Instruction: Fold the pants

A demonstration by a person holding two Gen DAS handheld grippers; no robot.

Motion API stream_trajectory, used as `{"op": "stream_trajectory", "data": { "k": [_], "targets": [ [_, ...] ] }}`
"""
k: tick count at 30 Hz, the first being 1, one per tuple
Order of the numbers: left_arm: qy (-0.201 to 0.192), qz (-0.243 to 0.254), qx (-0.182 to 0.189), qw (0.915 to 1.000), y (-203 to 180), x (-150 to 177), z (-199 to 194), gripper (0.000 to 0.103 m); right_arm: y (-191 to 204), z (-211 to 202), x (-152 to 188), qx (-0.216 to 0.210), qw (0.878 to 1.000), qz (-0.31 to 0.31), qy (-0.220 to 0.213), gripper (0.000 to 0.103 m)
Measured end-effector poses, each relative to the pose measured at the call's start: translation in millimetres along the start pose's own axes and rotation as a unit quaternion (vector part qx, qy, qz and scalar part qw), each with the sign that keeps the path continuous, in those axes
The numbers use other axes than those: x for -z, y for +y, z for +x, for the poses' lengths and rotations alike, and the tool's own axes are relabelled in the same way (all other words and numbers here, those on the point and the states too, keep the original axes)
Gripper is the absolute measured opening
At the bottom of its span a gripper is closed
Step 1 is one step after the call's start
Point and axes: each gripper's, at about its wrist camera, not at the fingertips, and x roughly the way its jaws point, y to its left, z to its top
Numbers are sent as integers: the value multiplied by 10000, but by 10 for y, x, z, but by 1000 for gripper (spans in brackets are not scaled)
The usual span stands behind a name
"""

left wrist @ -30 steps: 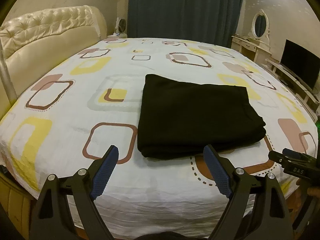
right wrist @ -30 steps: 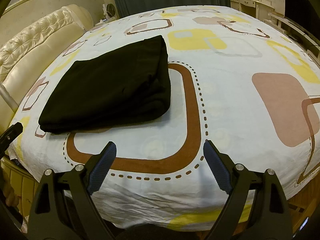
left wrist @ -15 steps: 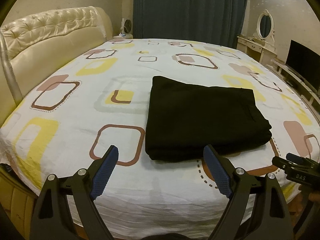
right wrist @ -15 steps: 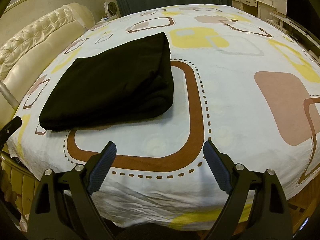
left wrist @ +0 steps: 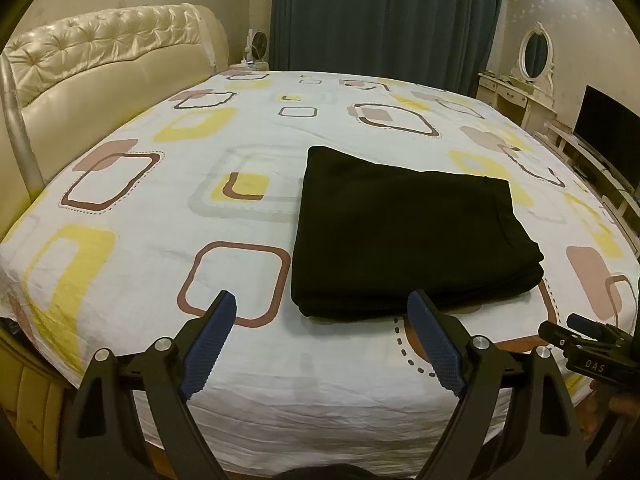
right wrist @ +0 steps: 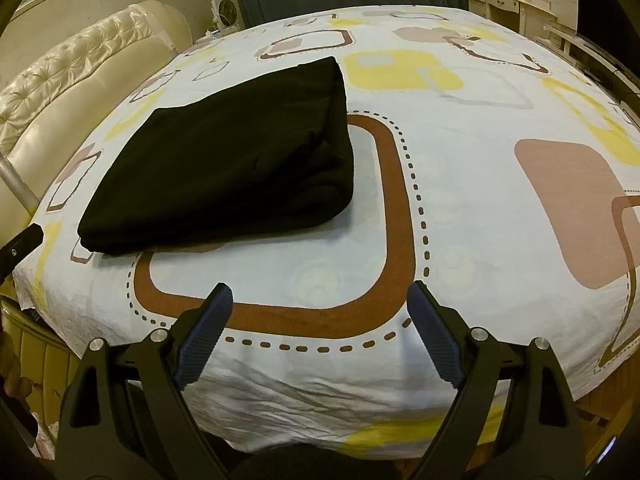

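The black pants (left wrist: 404, 232) lie folded into a thick flat rectangle on the bed's patterned sheet (left wrist: 160, 208). They also show in the right wrist view (right wrist: 228, 160), left of centre. My left gripper (left wrist: 320, 304) is open and empty, held back at the bed's near edge, just short of the pants' near edge. My right gripper (right wrist: 318, 292) is open and empty, over the near edge of the bed to the right of the pants. The right gripper also shows in the left wrist view (left wrist: 560, 330) at the right edge.
A cream tufted headboard (left wrist: 100, 60) runs along the left of the bed. Dark curtains (left wrist: 384, 20) hang behind it. A white dressing table with an oval mirror (left wrist: 536, 52) and a dark TV screen (left wrist: 608, 128) stand to the right.
Both grippers have drawn back and up from the bed a little, still open. The folded pants have not moved.
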Motion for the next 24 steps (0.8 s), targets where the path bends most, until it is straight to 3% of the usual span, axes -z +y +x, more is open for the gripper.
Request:
{"op": "stream_trajectory", "data": {
  "k": [11, 14, 16, 19, 24],
  "targets": [
    [111, -216, 62, 9997, 15, -20, 19, 90, 17, 26, 20, -17, 10000, -28, 38, 89],
    [-202, -344, 71, 9992, 50, 6, -71, 90, 17, 37, 26, -47, 10000, -33, 43, 89],
    [-304, -154, 131, 9993, 12, -9, -122, 90, 20, 46, 31, -75, 9999, -35, 59, 89],
    [-398, 12, -42, 9992, -25, -39, -171, 90, 15, 45, 34, -130, 9999, 1, 99, 89],
    [-273, -199, -212, 9992, 201, -283, -44, 90, -64, -26, -143, -357, 9992, 160, 37, 89]
  ]
}}
